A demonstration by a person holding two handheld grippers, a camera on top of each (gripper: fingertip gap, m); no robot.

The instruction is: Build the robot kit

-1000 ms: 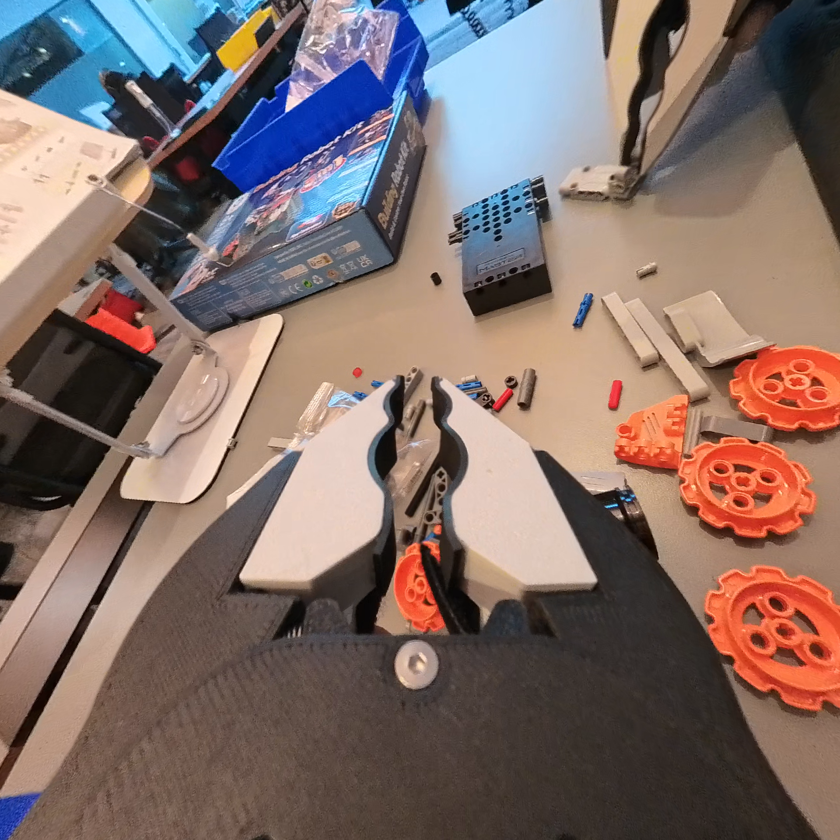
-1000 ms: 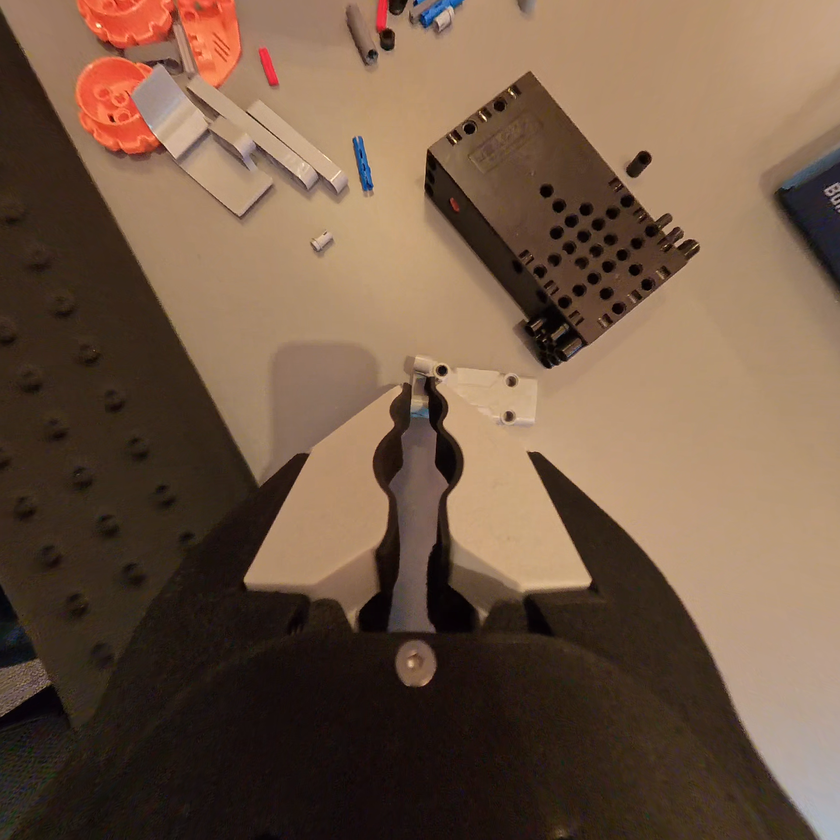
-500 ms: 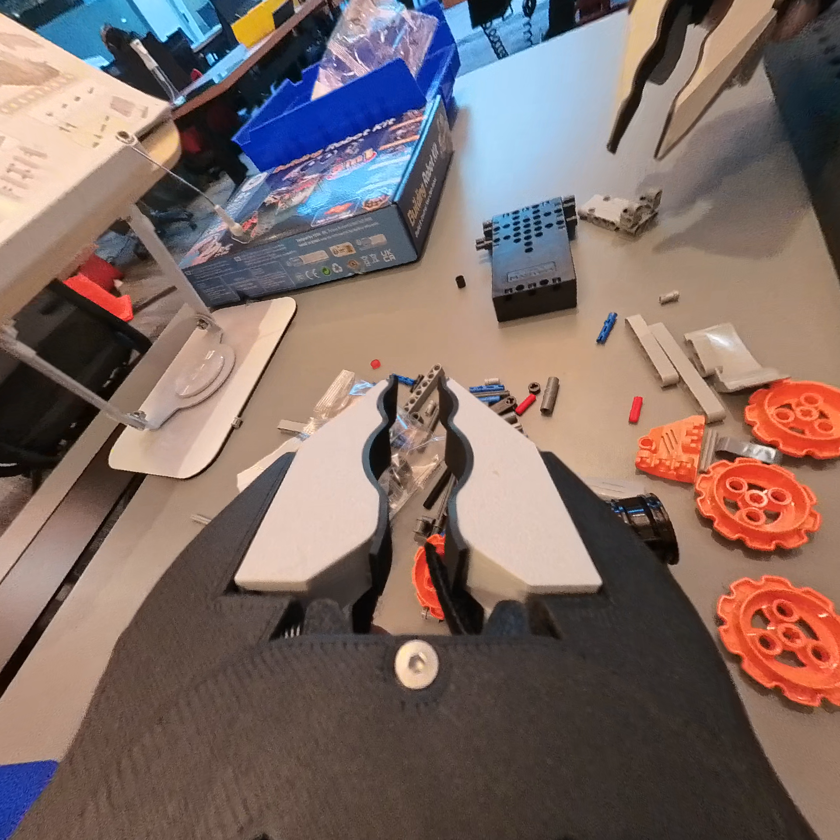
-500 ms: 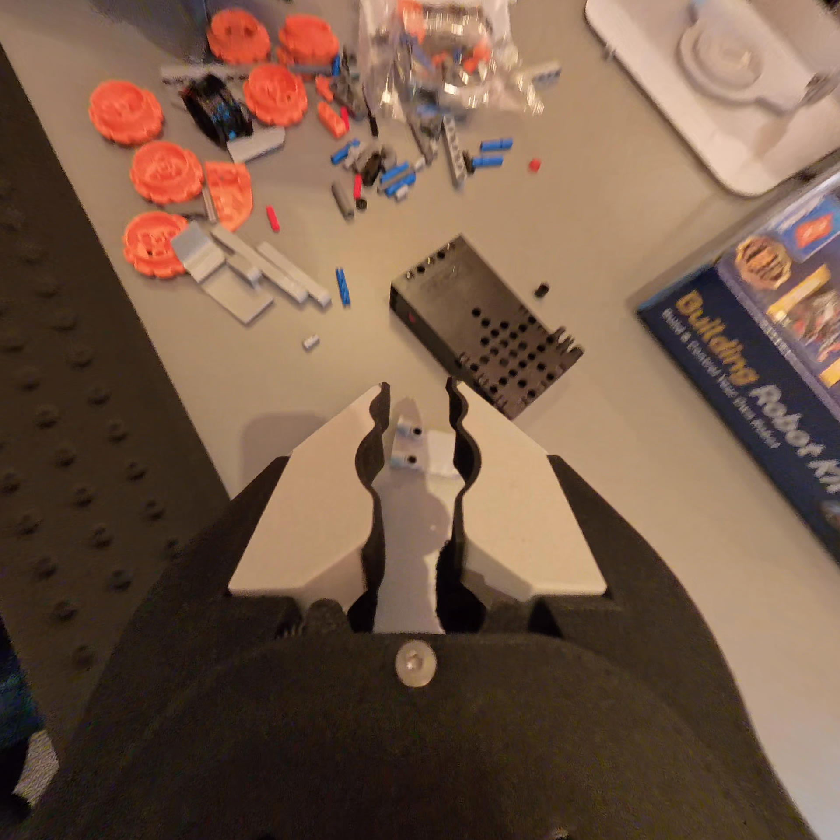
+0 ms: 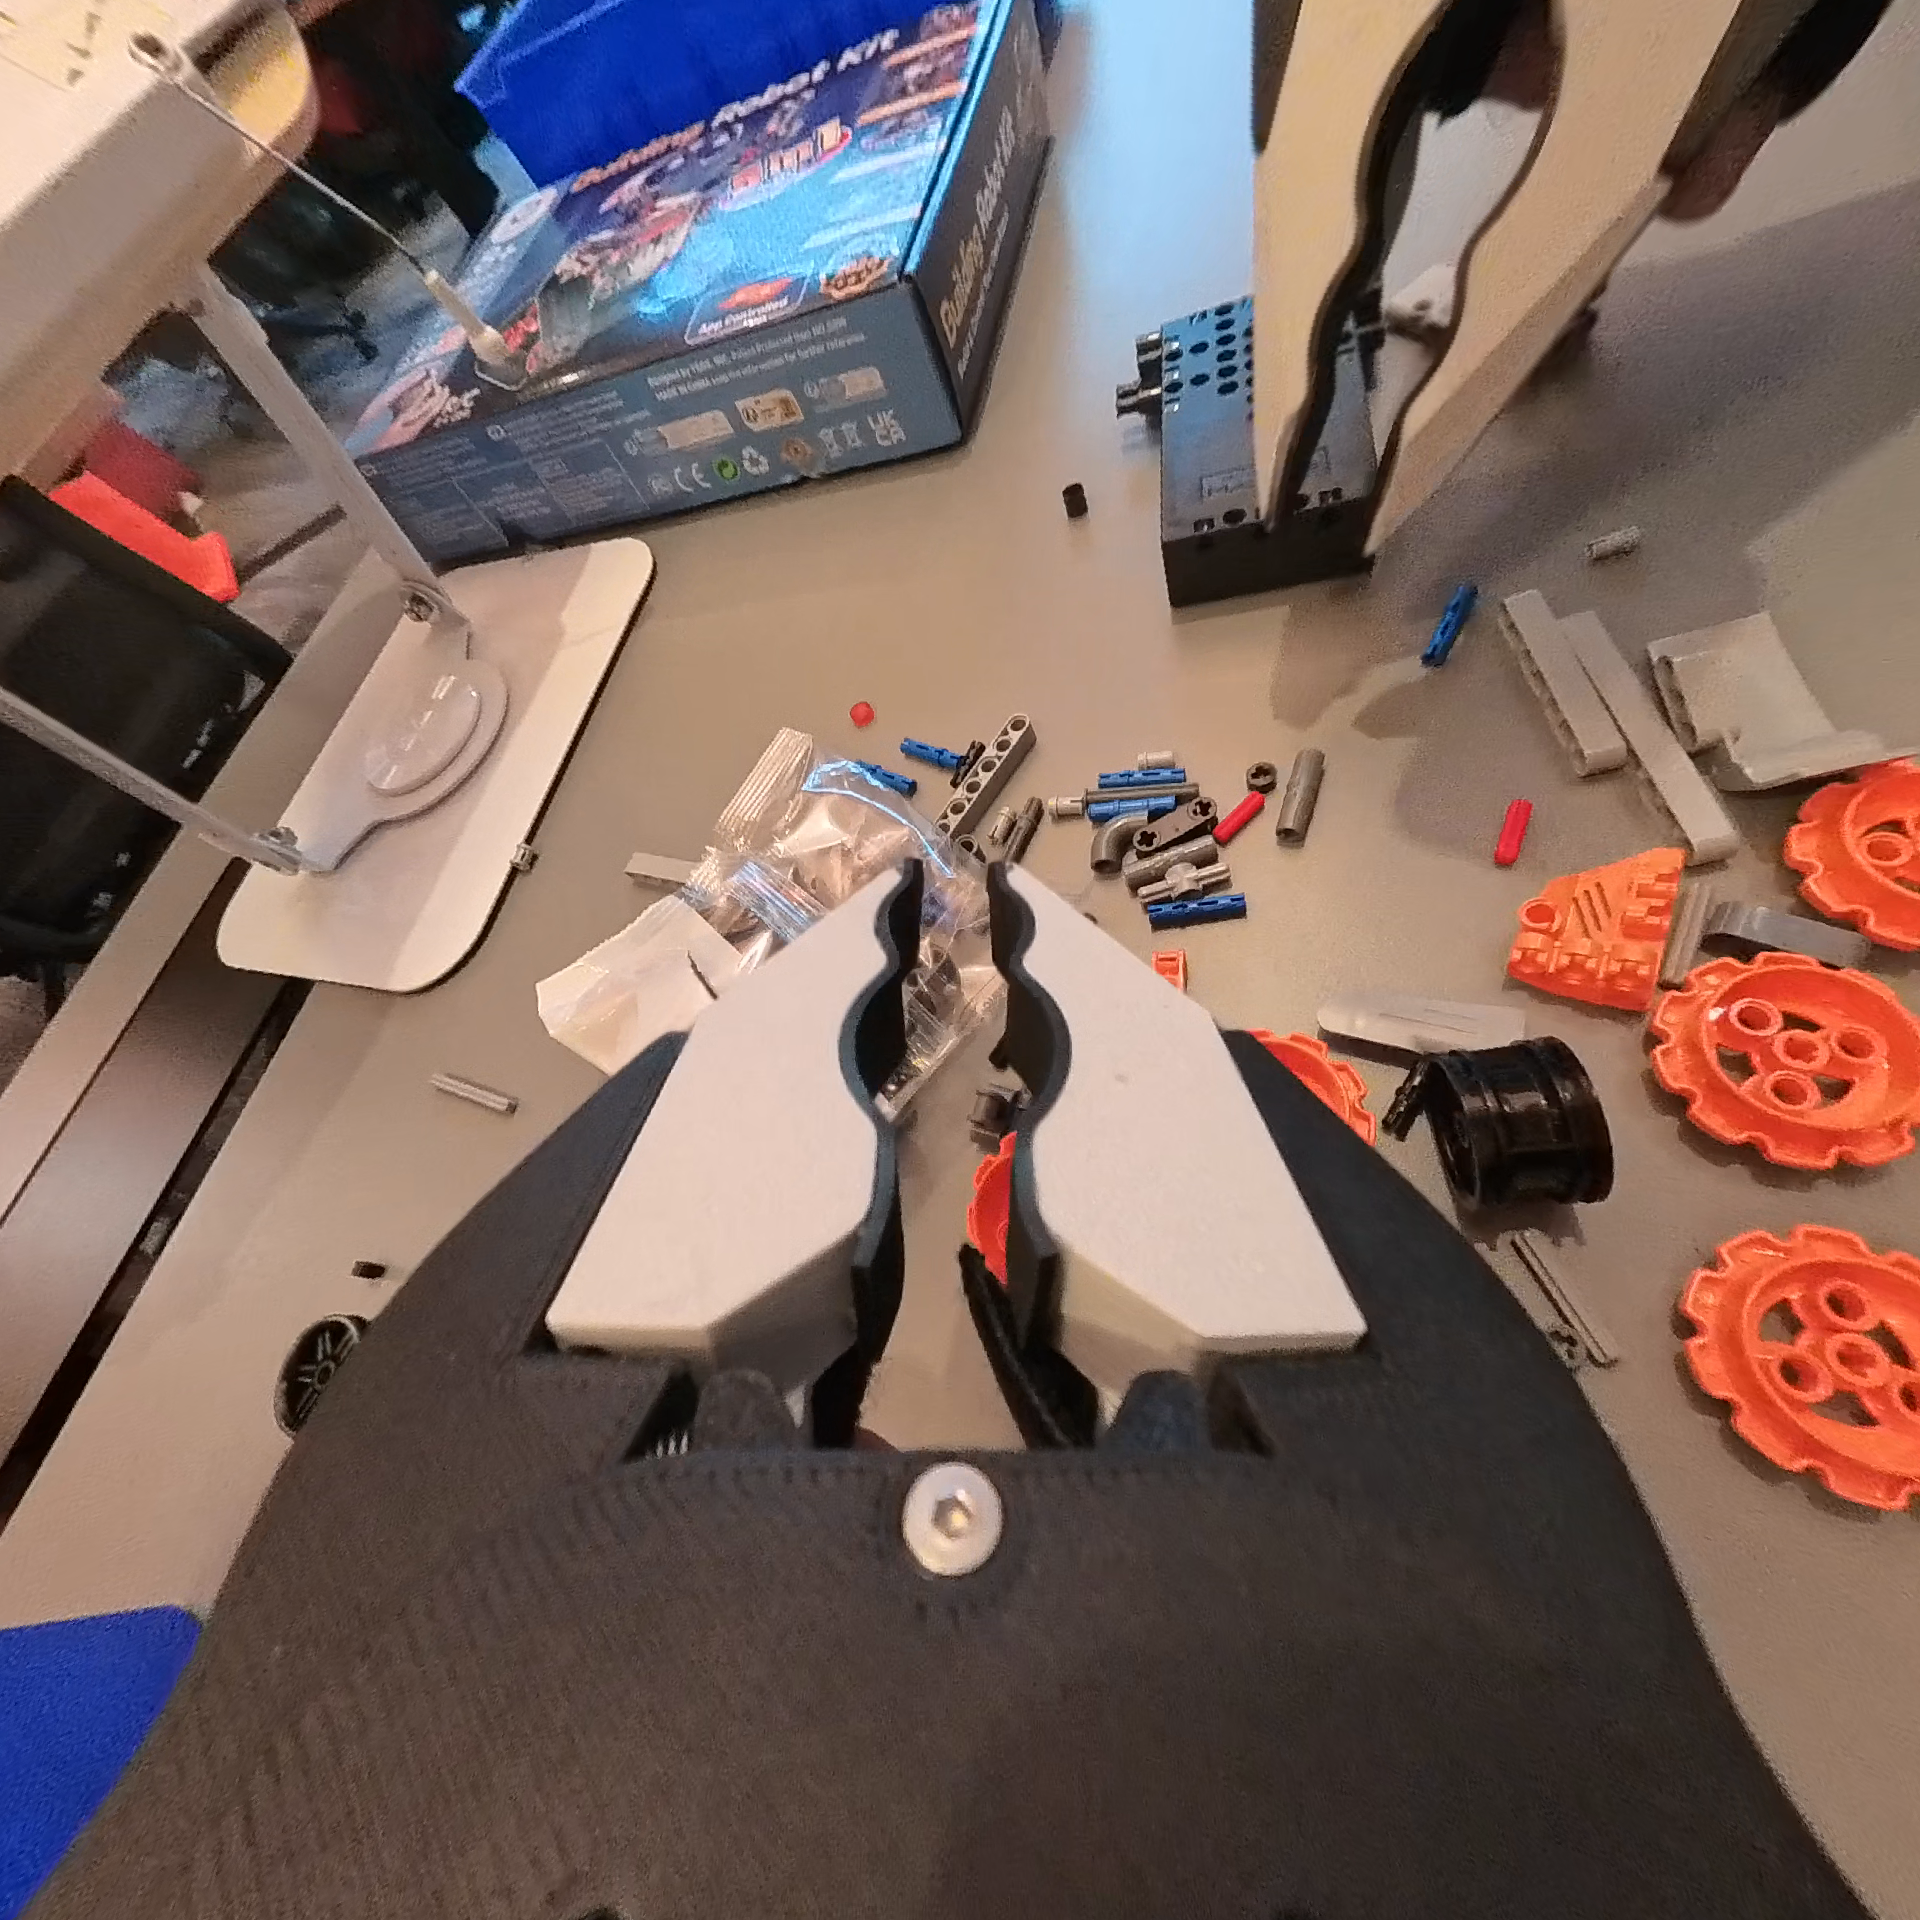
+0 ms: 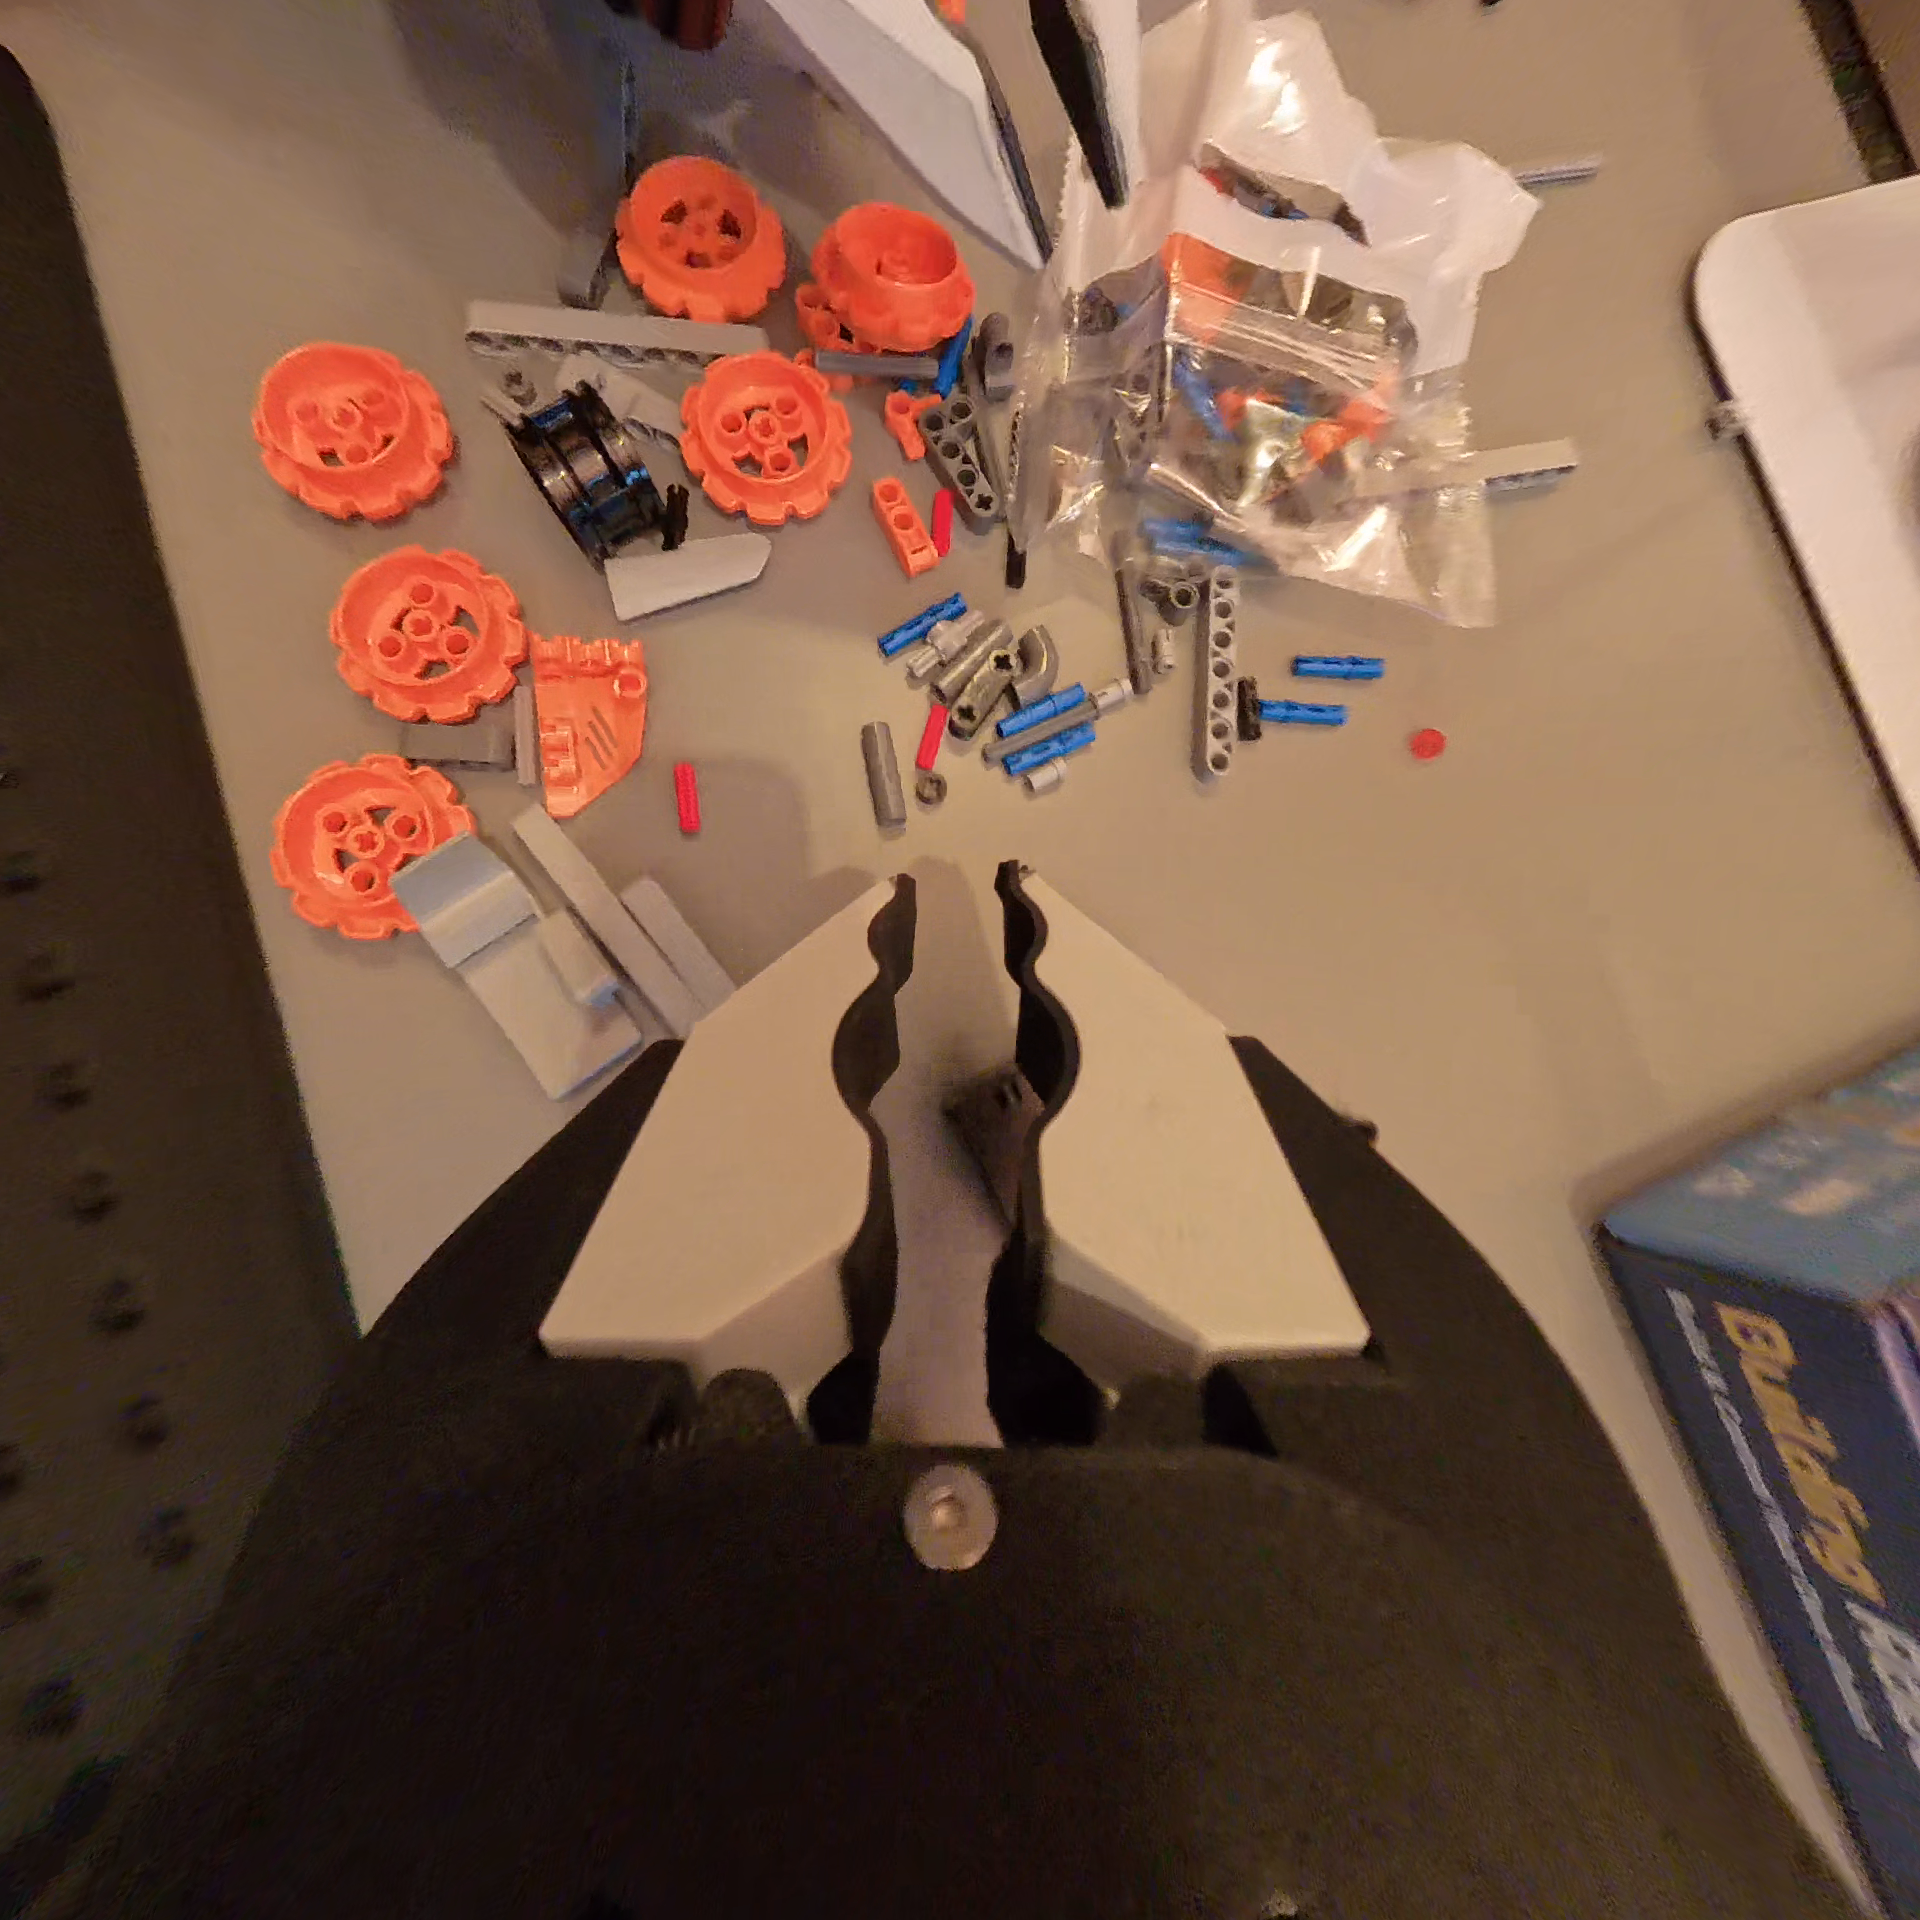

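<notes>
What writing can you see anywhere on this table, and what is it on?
I can't quote writing; these bear it.
Blue cardboard box: large lettering on lid and side, small marks along its front.
Black perforated block: small embossed label, too small to read.
White sheet on the stand: tiny print, blurred.

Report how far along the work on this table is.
Done: blue pins, a grey beam and orange wheels lie loose beside the clear bag. In hand: nothing; left gripper open over the bag, right gripper open above the black perforated block. Left: wheels, beam and block lie separate.
</notes>
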